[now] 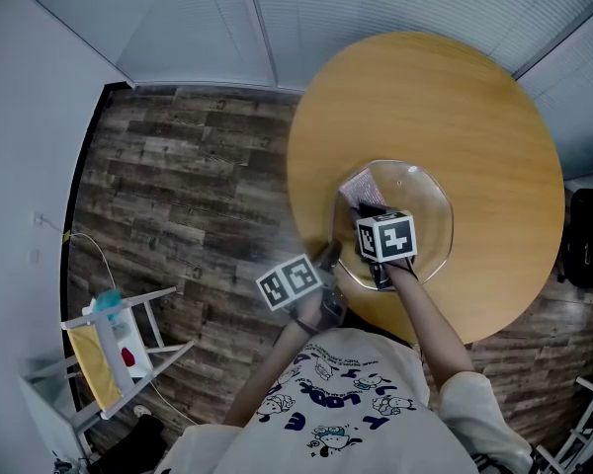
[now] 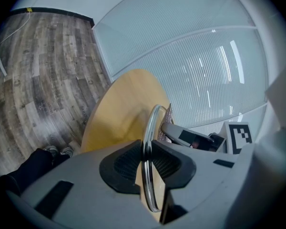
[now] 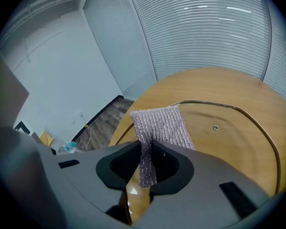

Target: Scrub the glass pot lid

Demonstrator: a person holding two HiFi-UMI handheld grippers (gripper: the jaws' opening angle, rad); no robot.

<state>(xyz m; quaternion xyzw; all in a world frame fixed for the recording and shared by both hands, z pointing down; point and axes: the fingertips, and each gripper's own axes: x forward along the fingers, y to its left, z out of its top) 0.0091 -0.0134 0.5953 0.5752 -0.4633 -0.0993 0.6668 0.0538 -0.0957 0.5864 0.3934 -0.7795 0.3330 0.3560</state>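
Left hand-held gripper (image 2: 145, 159) pinches the glass lid (image 1: 425, 215) rim; right hand-held gripper (image 3: 145, 163) pinches a scrub cloth (image 3: 162, 125); round desk (image 1: 425, 97) beneath.

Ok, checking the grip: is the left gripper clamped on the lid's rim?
Yes, the left gripper is shut on the lid's metal rim.

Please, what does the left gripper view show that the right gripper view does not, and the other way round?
Only the left gripper view: the left gripper shut on the metal rim of the glass lid, and the person's shoes. Only the right gripper view: how the right gripper is shut on the grey scrubbing cloth, and the small screw in the lid's middle. Both: the lid, the cloth and the round wooden table.
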